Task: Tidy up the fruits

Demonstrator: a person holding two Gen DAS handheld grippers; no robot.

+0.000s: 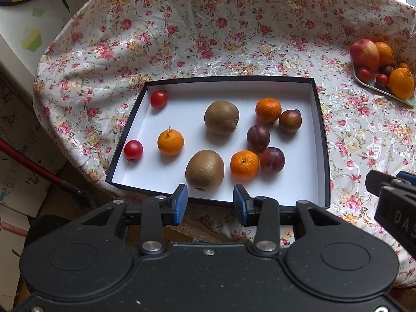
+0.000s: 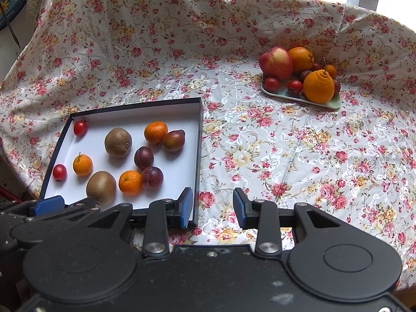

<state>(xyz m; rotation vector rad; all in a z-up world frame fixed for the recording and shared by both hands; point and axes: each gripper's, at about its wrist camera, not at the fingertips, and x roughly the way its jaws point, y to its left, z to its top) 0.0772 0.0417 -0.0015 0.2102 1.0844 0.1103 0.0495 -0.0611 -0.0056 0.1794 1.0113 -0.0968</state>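
Left wrist view only: a red handle [image 1: 31,163] and cardboard at the table's edge. Right wrist view only: the whole pale-green tray [image 2: 299,96] — glossy apple [image 2: 276,62], knobbly orange [image 2: 318,85], small tomatoes. Shallow navy box [image 1: 322,140], white inside, on wrinkled floral cloth [image 2: 286,156], holding fuzzy kiwis [image 1: 221,117], dimpled mandarins [image 1: 268,109], smooth plums [image 1: 258,138]. Left gripper [image 1: 210,202] gaping empty at the box's near rim; right gripper [image 2: 213,209] likewise parted, over cloth beside the box.
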